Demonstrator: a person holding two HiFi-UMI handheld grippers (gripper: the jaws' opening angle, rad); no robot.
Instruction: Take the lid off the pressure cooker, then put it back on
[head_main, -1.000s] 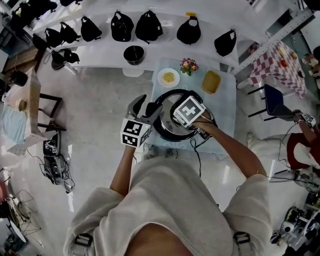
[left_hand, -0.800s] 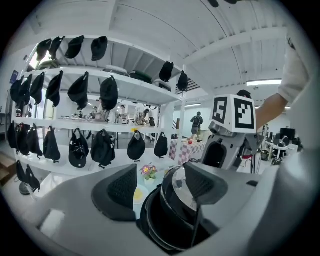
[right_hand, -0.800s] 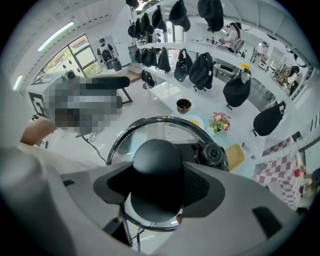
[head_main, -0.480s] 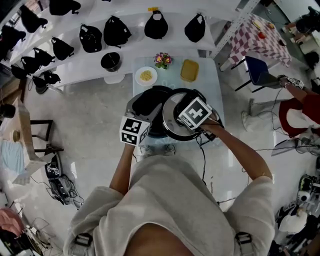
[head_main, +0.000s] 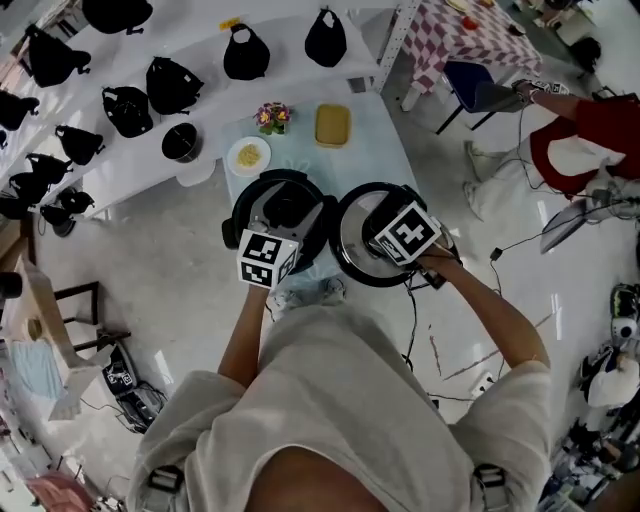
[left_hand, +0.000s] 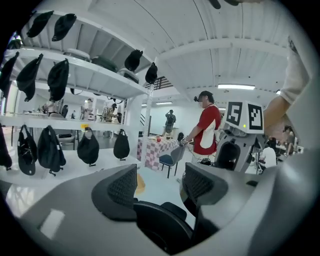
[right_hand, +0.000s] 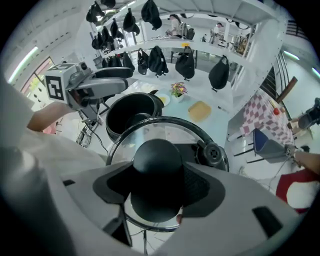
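Observation:
The black pressure cooker pot (head_main: 285, 212) stands open on the pale table (head_main: 375, 140). Its glass lid (head_main: 362, 255) with a black rim hangs to the right of the pot, clear of it. My right gripper (head_main: 388, 245) points steeply down and is shut on the lid's black knob (right_hand: 156, 162). In the right gripper view the lid's rim (right_hand: 200, 132) and valve show beyond the knob, with the empty pot (right_hand: 131, 114) behind. My left gripper (head_main: 268, 235) sits at the pot's near side, its jaws closed around the pot's black handle (left_hand: 160, 225).
Behind the pot stand a plate of yellow food (head_main: 248, 156), a small flower pot (head_main: 270, 116) and a yellow dish (head_main: 332, 125). A white shelf with a black bowl (head_main: 181, 143) and several black bags runs along the back. A person in red (head_main: 590, 125) is at the right.
The right gripper has carried the lid off the pot to the right. The left gripper has gone from beside the pot onto its handle. The whole scene has swung left in the head view.

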